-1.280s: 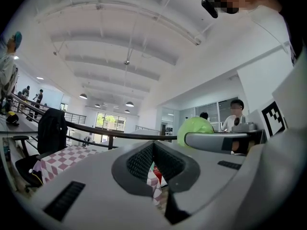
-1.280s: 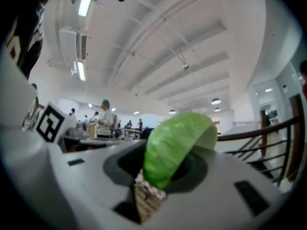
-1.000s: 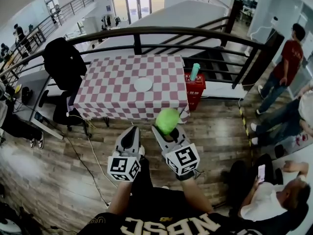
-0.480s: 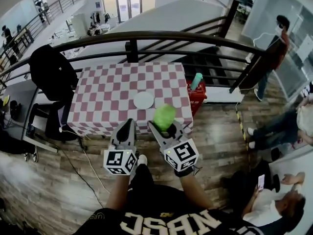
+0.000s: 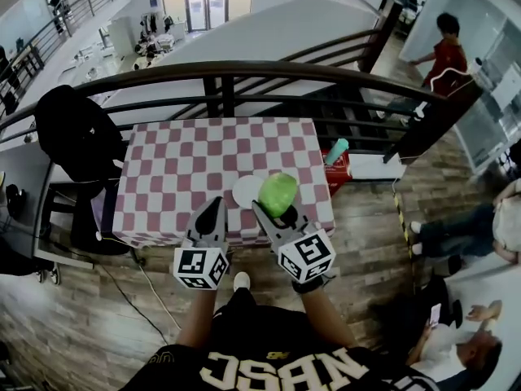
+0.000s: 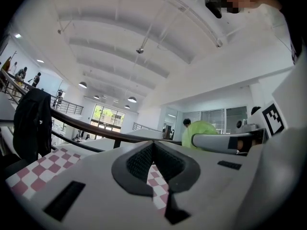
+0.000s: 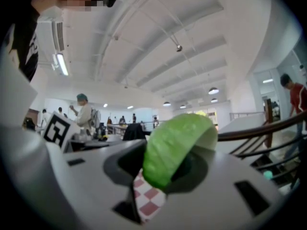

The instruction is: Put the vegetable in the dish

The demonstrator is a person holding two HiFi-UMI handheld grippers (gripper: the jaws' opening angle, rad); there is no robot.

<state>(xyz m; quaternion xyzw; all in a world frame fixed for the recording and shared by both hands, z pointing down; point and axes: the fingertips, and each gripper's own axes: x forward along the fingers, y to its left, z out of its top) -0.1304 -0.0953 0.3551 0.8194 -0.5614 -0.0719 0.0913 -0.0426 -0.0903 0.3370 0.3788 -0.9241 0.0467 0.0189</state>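
A round green vegetable, like a small cabbage, sits between the jaws of my right gripper, which is shut on it. In the right gripper view the green vegetable fills the gap between the jaws. A white dish lies on the checked table, partly hidden behind the vegetable. My left gripper is shut and holds nothing; it hangs over the table's near edge, left of the dish. The left gripper view shows its jaws pressed together and the vegetable off to the right.
A dark curved railing runs behind the table. A chair with a black jacket stands at the table's left. A red box with a teal bottle sits at its right. People stand and sit at the right. Cables cross the wooden floor.
The table and dish have drawn closer in the head view; both grippers now reach over its near edge. The vegetable stays in the right gripper and now overlaps the dish.
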